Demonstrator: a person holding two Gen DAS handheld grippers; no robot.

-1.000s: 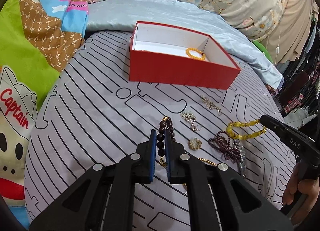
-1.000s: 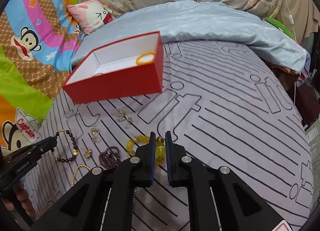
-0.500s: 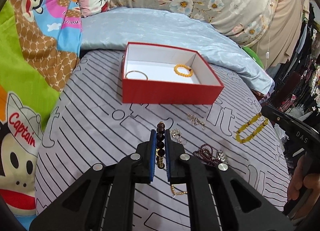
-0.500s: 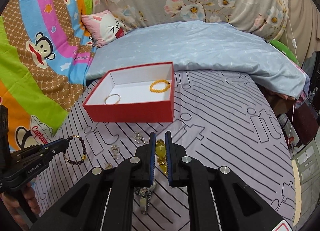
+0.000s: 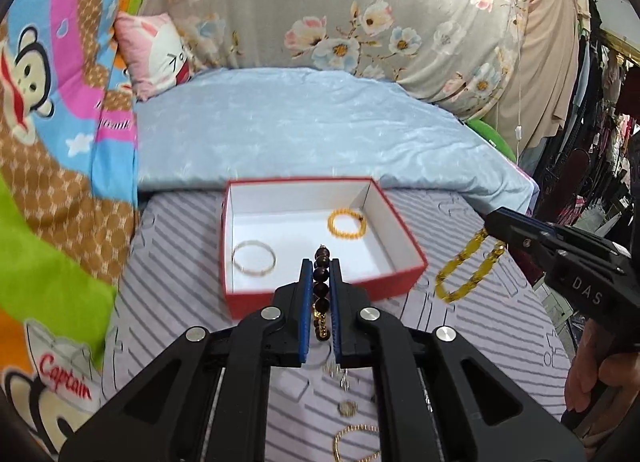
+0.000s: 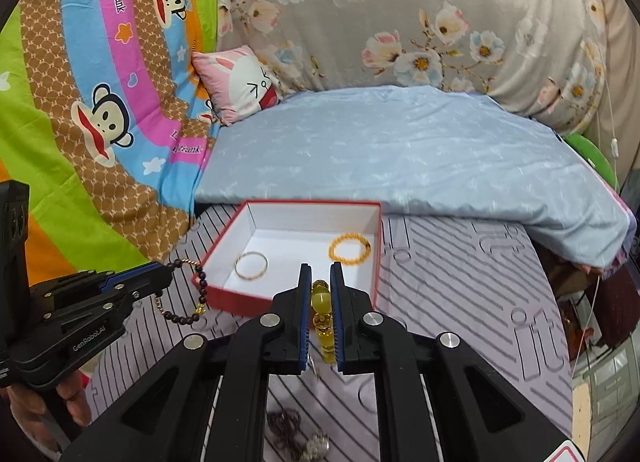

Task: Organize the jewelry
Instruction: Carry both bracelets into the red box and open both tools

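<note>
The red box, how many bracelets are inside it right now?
2. A thin gold bangle lies at the left of the red box, and an orange beaded bracelet lies toward its right back corner.

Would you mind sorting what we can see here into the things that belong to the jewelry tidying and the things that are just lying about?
Part of the job:
- red box
- dark bead bracelet in the left gripper
- yellow bead bracelet in the right gripper
- orange bracelet and thin bangle, in the box
- loose gold chain on the bed

Just lying about:
- bunny pillow
- blue quilt
- cartoon blanket
</note>
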